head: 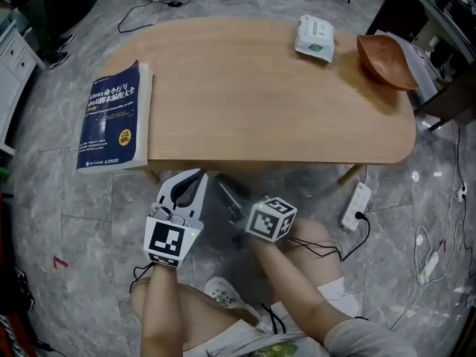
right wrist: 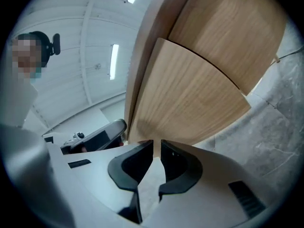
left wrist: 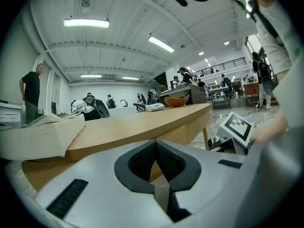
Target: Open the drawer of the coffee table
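Both grippers were held low at the near edge of the coffee table (head: 245,103); the drawer sat under the top.
A blue book (head: 115,117) lay on the table's left end. The left gripper (head: 198,175) had its jaws pressed together and empty, aimed at the table edge. The right gripper (right wrist: 157,144) had its jaws a narrow slit apart with nothing between them. It faced the curved wooden drawer front (right wrist: 190,94) close ahead; contact could not be judged. Farther right on top: a white packet (head: 314,38) and a wooden bowl (head: 384,62).

head view: coffee table (head: 245,88) seen steeply from above | left gripper view: aimed level across it, low | right gripper view: held close, rolled | shared: near edge
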